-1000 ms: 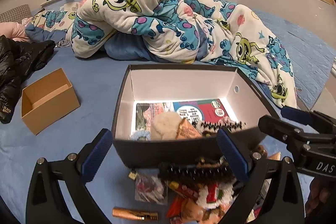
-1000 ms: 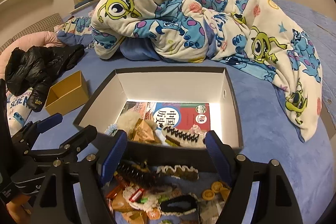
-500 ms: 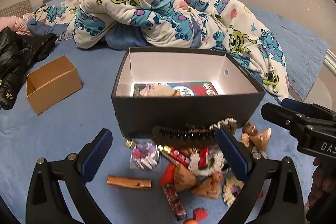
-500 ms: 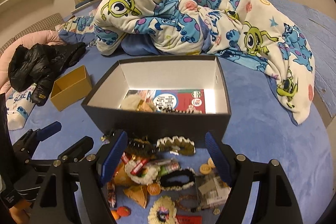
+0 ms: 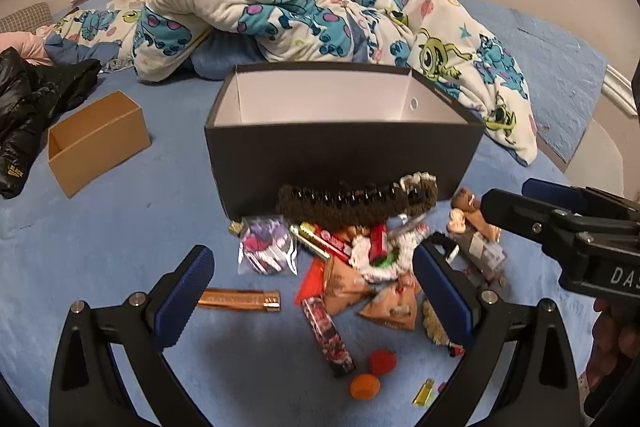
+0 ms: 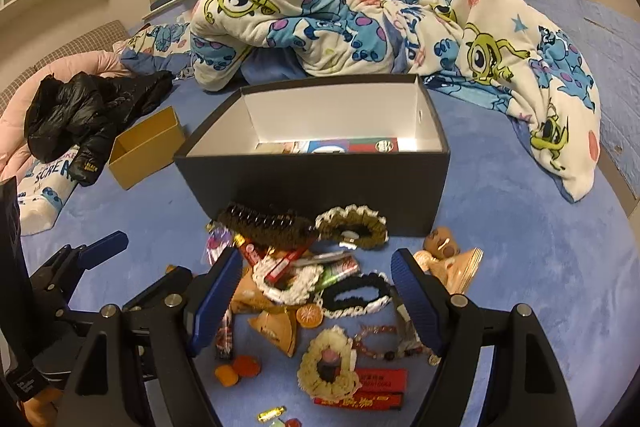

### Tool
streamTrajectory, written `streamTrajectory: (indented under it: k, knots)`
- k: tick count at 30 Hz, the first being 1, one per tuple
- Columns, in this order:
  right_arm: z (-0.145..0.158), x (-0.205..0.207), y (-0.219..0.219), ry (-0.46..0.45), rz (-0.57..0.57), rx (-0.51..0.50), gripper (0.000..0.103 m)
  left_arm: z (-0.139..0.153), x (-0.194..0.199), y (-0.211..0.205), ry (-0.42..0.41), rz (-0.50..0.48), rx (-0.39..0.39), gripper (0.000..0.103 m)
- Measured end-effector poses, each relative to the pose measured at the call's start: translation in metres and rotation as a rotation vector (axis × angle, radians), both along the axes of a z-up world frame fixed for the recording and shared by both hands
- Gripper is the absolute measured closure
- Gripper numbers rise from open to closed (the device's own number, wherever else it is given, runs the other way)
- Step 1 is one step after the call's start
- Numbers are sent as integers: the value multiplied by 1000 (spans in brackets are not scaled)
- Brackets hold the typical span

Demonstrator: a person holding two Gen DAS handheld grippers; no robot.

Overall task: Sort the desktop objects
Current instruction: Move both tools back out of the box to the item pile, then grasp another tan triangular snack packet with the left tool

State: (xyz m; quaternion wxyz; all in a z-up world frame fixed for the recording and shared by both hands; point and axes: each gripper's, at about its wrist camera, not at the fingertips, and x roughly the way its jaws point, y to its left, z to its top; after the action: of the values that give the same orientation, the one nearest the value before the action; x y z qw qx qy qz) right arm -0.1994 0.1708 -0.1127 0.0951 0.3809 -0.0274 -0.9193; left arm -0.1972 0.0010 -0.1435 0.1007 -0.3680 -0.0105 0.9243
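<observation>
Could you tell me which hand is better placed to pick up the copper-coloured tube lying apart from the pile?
Left. The copper tube lies just beside the left tongs' open pads, while the right tongs sit over the pile.

black box [image 5: 340, 155] floor hidden, snack wrappers [image 5: 360, 287] blurred

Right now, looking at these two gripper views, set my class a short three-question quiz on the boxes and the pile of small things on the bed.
1. True or false: the black box stands beyond the pile of small things, with the patterned blanket behind it.
2. Which is bigger, the black box or the brown cardboard box?
3. Multiple choice: the left gripper fingers are A) shut on a hair clip, B) open with nothing gripped, C) inside the black box.

Key
1. True.
2. The black box.
3. B. The right gripper is open too, above the pile.
</observation>
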Motion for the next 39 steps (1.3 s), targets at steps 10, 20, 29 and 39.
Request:
streamTrajectory:
  k: [10, 20, 29, 39]
  knots:
    - [-20, 4, -7, -29, 21, 5, 24, -20, -3, 0, -14, -28, -13, 2]
    - [-45, 3, -9, -47, 41, 1, 24, -53, -17, 7, -53, -77, -20, 2]
    - [-64, 5, -11, -54, 72, -14, 24, -74, -36, 16, -65, -113, -52, 2]
    - [-83, 4, -13, -81, 94, -35, 24, -101, -39, 18, -80, -147, -105, 9]
